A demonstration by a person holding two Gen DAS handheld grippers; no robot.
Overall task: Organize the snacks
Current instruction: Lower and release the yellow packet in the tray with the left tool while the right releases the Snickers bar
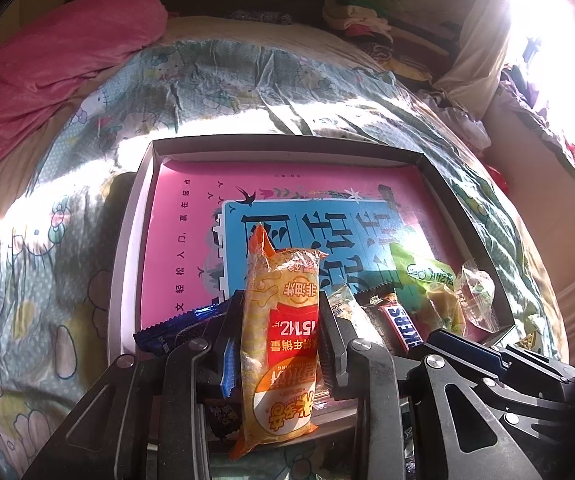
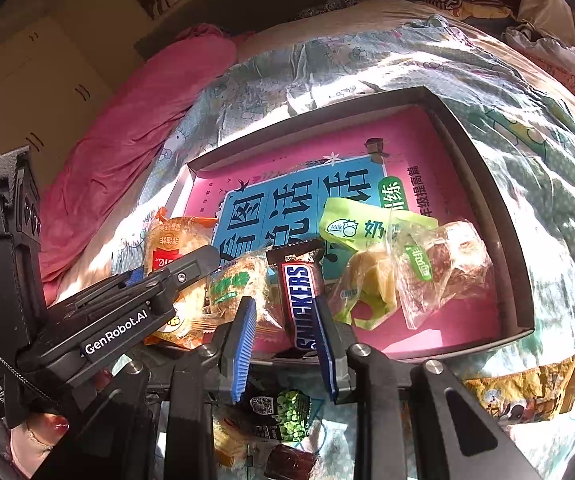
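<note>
Rumpled bedsheet (image 1: 215, 76) bears a shallow rectangular cardboard tray (image 1: 287, 145), crinkly wrappers.

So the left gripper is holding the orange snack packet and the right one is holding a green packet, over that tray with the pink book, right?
Not quite. The right gripper is shut on the Snickers bar, not a green packet, as the right wrist view shows. The left gripper does hold the orange snack packet over the tray with the pink book.

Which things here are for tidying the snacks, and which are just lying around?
For the job: orange snack pack in the left gripper; Snickers bar in the right gripper; green milk-candy bag; box.

Just lying around: pink blanket; clothes pile.
</note>
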